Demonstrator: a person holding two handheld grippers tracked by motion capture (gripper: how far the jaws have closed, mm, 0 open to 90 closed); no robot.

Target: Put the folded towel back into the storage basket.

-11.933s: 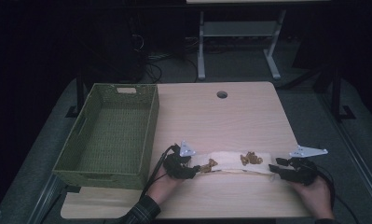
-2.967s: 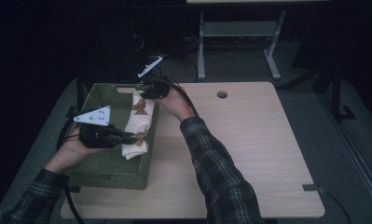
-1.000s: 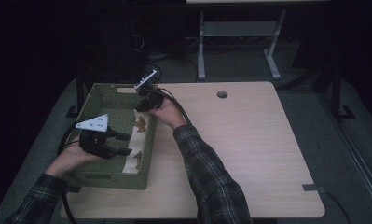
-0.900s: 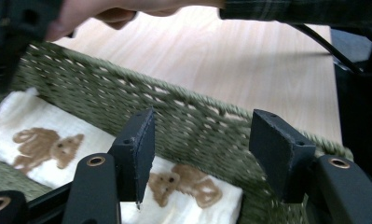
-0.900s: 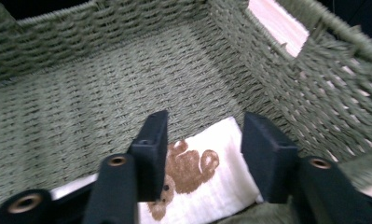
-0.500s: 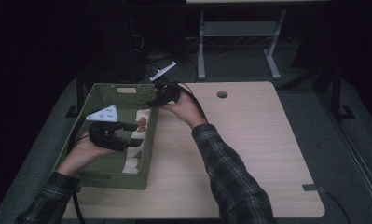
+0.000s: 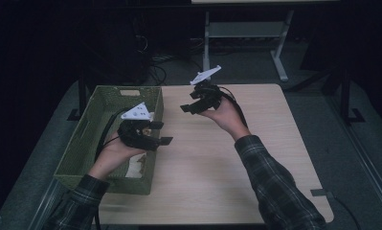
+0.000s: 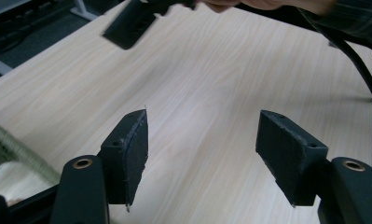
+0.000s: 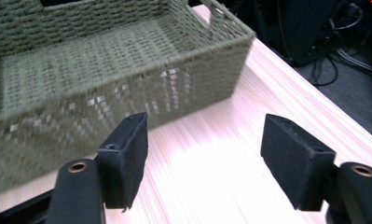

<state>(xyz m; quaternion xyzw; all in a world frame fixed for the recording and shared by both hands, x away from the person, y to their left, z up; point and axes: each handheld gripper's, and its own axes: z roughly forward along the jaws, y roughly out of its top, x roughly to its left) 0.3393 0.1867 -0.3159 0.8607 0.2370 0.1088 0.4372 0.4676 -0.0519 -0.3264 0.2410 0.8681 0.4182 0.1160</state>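
A green woven basket (image 7: pixel 78 143) stands on the left of the wooden table (image 7: pixel 217 167). A white cloth with brown marks (image 7: pixel 133 167) lies inside it at the near right. My left gripper (image 7: pixel 161 133) hovers over the basket's right rim, its jaws pointing right over the table. In the left gripper view the left gripper (image 8: pixel 202 135) has just been opening, with nothing between the pads. My right gripper (image 7: pixel 187 102) is raised above the table beside the basket's far right corner. It (image 9: pixel 204 135) faces the basket (image 9: pixel 104 88) and has just been opening, empty.
Bare tabletop stretches to the right of the basket and toward the near edge. Beyond the table's far edge are a metal stand (image 7: pixel 246 33) and cables on a dark floor. Each gripper trails a black cable.
Both grippers have left the basket and moved up and to the right, the right one farther. Their jaws stand wider, and the cloth stays in the basket.
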